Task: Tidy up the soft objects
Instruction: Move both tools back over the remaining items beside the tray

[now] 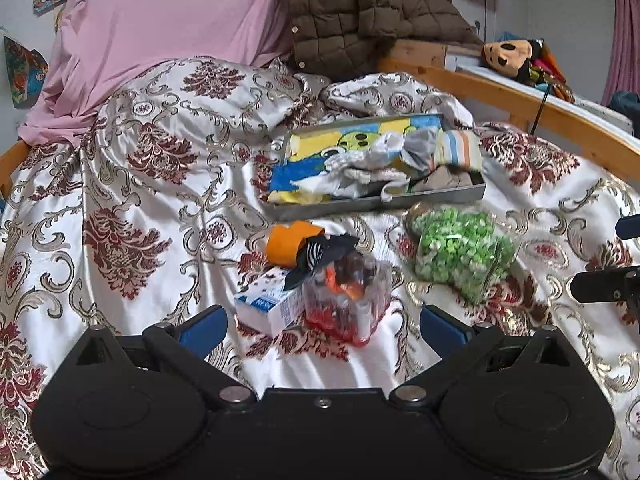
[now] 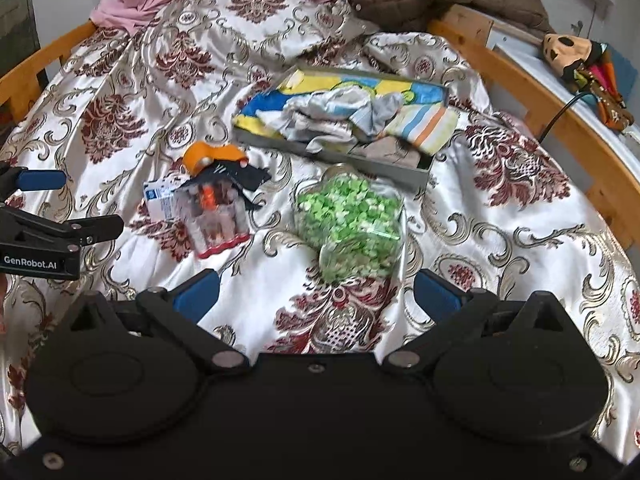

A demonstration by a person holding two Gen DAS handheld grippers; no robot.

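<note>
A grey metal tray [image 1: 372, 203] [image 2: 416, 178] lies on the patterned bedspread and holds a blue-yellow towel [image 1: 316, 148] [image 2: 280, 98], crumpled white-grey cloths [image 1: 372, 164] [image 2: 336, 114], a striped cloth [image 1: 460, 148] [image 2: 430, 124] and a beige cloth [image 1: 444, 180]. In front of it lie an orange cloth [image 1: 288, 240] [image 2: 212, 154] and a black-white sock [image 1: 320, 256] [image 2: 240, 174]. My left gripper [image 1: 320, 326] is open and empty, just short of the clear box. My right gripper [image 2: 316, 294] is open and empty, just short of the green jar.
A clear jar of green pieces [image 1: 460, 252] [image 2: 352, 224], a clear red-based box [image 1: 348, 300] [image 2: 216, 216] and a small white-blue carton [image 1: 268, 308] [image 2: 160, 196] lie on the bed. Pink sheet [image 1: 160, 28] and brown jacket [image 1: 360, 12] are at the head. Wooden rail [image 1: 520, 104] runs right.
</note>
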